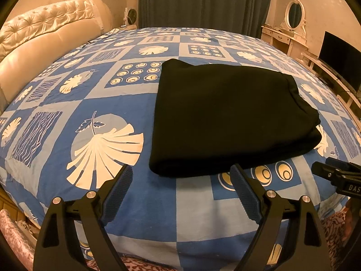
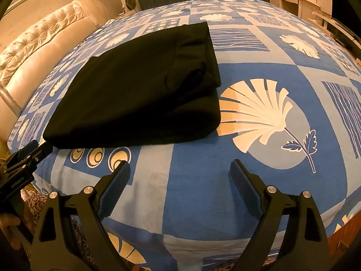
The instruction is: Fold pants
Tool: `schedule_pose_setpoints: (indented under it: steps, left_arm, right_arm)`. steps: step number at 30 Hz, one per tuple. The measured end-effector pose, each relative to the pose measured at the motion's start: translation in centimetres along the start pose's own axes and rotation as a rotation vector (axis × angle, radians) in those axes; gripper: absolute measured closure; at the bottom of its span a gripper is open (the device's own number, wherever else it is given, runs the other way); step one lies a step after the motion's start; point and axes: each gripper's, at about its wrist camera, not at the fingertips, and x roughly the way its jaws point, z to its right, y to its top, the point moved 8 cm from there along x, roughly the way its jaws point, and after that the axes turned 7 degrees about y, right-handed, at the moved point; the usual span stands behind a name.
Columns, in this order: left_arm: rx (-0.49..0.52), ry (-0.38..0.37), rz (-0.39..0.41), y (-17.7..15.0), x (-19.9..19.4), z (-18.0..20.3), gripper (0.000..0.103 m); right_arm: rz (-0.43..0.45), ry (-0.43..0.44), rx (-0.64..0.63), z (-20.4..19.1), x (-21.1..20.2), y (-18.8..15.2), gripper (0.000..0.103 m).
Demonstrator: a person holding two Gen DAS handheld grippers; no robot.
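The black pants point(image 1: 227, 115) lie folded into a flat rectangular stack on the blue patterned bedspread point(image 1: 144, 194). They also show in the right wrist view point(image 2: 140, 94), with layered edges on their right side. My left gripper point(image 1: 180, 171) is open and empty, just short of the stack's near edge. My right gripper point(image 2: 180, 168) is open and empty over bare bedspread, to the right of the stack. The right gripper shows at the left view's right edge point(image 1: 336, 174). The left gripper shows at the right view's left edge point(image 2: 24, 160).
A tufted cream headboard point(image 1: 45, 38) runs along the left. Dark curtains point(image 1: 203, 2) hang behind the bed. A white dresser with an oval mirror point(image 1: 293, 15) and a dark screen point(image 1: 338, 56) stand at the right. The bed's near edge point(image 2: 180, 244) is close below my fingers.
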Motion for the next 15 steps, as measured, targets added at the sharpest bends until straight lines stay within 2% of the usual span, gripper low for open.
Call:
schedule_pose_setpoints:
  steps: [11, 15]
  left_arm:
    - [-0.01, 0.004, 0.018, 0.6, -0.3, -0.3, 0.016]
    - [-0.034, 0.006, 0.072, 1.5, -1.2, -0.6, 0.016]
  right_arm:
    - [-0.004, 0.005, -0.002, -0.1, 0.0, 0.0, 0.013]
    - [-0.006, 0.007, 0.002, -0.2, 0.1, -0.1, 0.013]
